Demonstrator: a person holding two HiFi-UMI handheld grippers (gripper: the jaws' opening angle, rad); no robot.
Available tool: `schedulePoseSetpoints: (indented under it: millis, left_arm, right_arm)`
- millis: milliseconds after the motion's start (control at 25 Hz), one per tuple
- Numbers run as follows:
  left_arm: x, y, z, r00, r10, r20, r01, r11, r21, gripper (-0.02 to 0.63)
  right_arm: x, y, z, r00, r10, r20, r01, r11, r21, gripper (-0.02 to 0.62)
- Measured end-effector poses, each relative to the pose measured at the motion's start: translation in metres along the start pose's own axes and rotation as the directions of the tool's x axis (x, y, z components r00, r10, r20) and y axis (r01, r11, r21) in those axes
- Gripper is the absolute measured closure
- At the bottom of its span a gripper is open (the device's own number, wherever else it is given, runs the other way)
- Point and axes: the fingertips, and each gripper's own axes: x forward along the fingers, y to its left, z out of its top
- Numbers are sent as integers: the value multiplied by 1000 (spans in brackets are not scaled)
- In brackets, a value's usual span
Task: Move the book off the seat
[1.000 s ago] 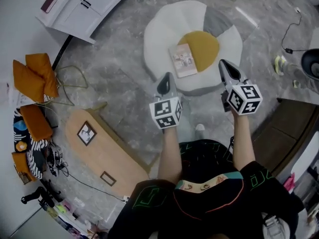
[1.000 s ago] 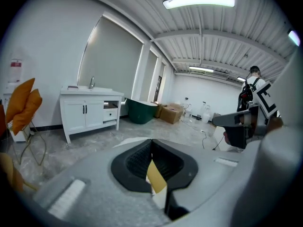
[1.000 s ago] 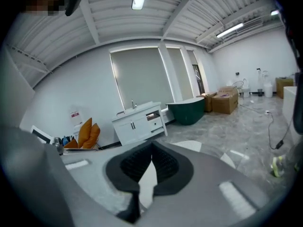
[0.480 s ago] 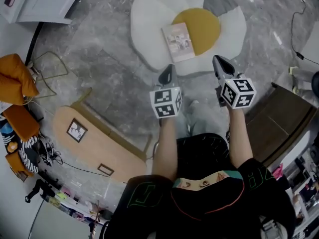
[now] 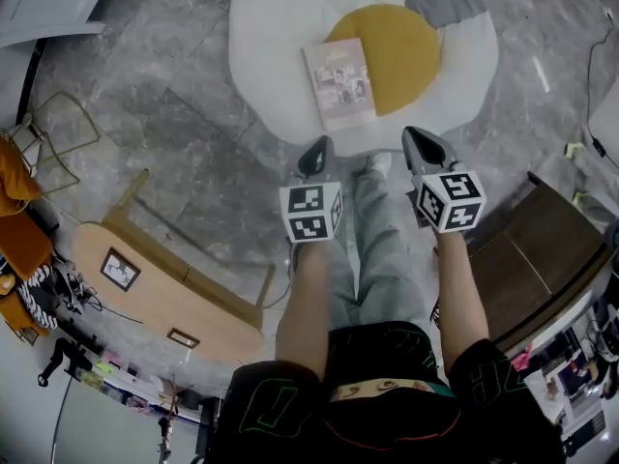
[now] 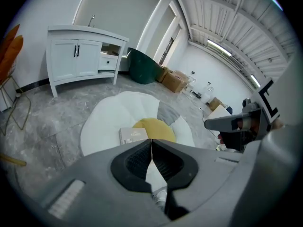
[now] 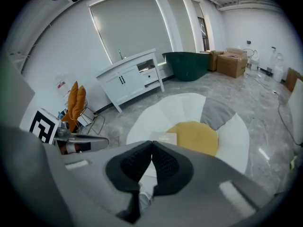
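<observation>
**Item: book [image 5: 339, 83].** Thin, pale cover, lying flat and face up on the seat [image 5: 274, 51]. The seat is a low, round floor cushion with white petals, one grey petal and a yellow centre [image 5: 398, 54]. The book sits at the 9 o'clock side of that centre, with its right edge over the yellow. Nothing touches it.

**Task status.** Not begun, as far as the views show. The book is not yet off the seat and neither gripper has reached it. The whole job appears to be left: approach, opening of the fingers, grasp, lift and setting down elsewhere.

**Item: left gripper [image 5: 317, 149].** Held out ahead of the person and pointed forward and down, its tip at the seat's 6 o'clock rim. The book lies near, at about 12 o'clock from the tip. In the left gripper view the fingers [image 6: 136, 161] are pressed together with nothing between them. The marker cube [image 5: 311, 213] faces up and the forearm runs straight back to the body.

**Item: right gripper [image 5: 419, 143].** Held level with the left one, at its 3 o'clock and apart from it. It has the same downward slant, and its tip is also at the seat's near rim. The book lies at about 11 o'clock from it. In the right gripper view the fingers [image 7: 138, 163] are closed and empty. Its marker cube [image 5: 450, 199] is turned slightly outward.

**Item: person's leg [image 5: 382, 254].** Grey trousers, stepped forward between the two arms. The shoe [image 5: 377, 164] is just at the seat's edge.
</observation>
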Motion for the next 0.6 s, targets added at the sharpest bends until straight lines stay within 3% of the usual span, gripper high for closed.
schedulePoseSetpoints:
  millis: [240, 600]
  left_arm:
    - [76, 21, -48, 998, 19, -54, -21, 999, -32, 592]
    - [133, 49, -123, 987, 64, -150, -75, 995, -66, 579]
  right_arm:
    - [75, -43, -53, 998, 10, -60, -10, 1000, 5, 592]
    - [146, -77, -124, 990, 38, -139, -37, 999, 4, 592]
